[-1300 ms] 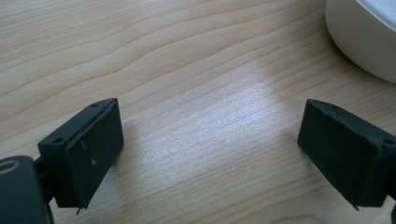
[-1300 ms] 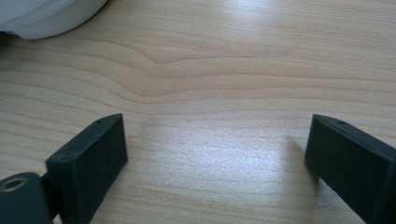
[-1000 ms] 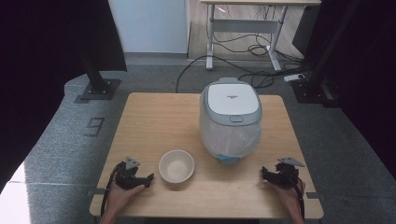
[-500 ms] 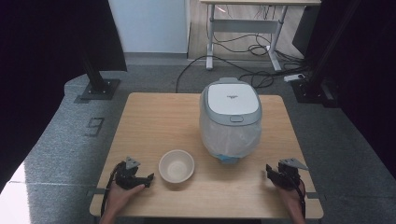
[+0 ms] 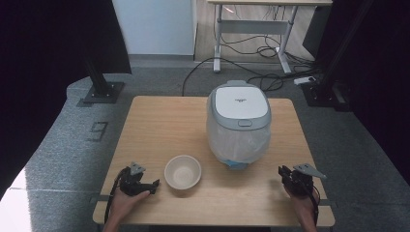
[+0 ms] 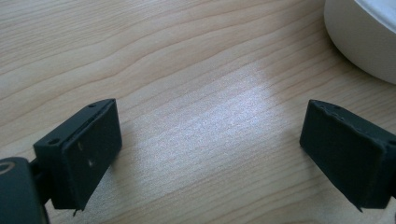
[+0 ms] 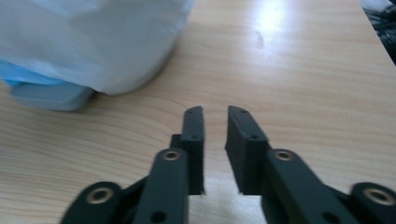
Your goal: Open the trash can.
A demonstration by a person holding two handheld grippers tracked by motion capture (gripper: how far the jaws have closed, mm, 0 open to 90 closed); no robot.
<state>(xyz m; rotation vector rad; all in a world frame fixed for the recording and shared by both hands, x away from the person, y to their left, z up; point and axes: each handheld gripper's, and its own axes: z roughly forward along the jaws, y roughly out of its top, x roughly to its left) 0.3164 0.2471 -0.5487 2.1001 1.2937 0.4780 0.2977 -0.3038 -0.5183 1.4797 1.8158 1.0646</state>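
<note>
At the near edge of the wooden table [image 5: 164, 116], the left gripper [image 5: 140, 182] rests with jaws wide apart, just left of the empty bowl [image 5: 183, 171]; near right, the right gripper [image 5: 295, 178] — jaws just narrowing to a slim gap, nothing between — sits near the rice cooker [image 5: 238, 123].

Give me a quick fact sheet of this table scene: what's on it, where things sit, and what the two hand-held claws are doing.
surface: wooden table
main appliance: rice cooker, lid closed, body wrapped in clear plastic, right of centre
dish: bowl, pale, empty, upright, near the front edge, apart from the cooker
left gripper: just left of the bowl, jaws wide apart, nothing between them
right gripper: at the front right corner, jaws have just been closing, a narrow gap left, nothing between them
contact: neither gripper touches the bowl or cooker
</note>
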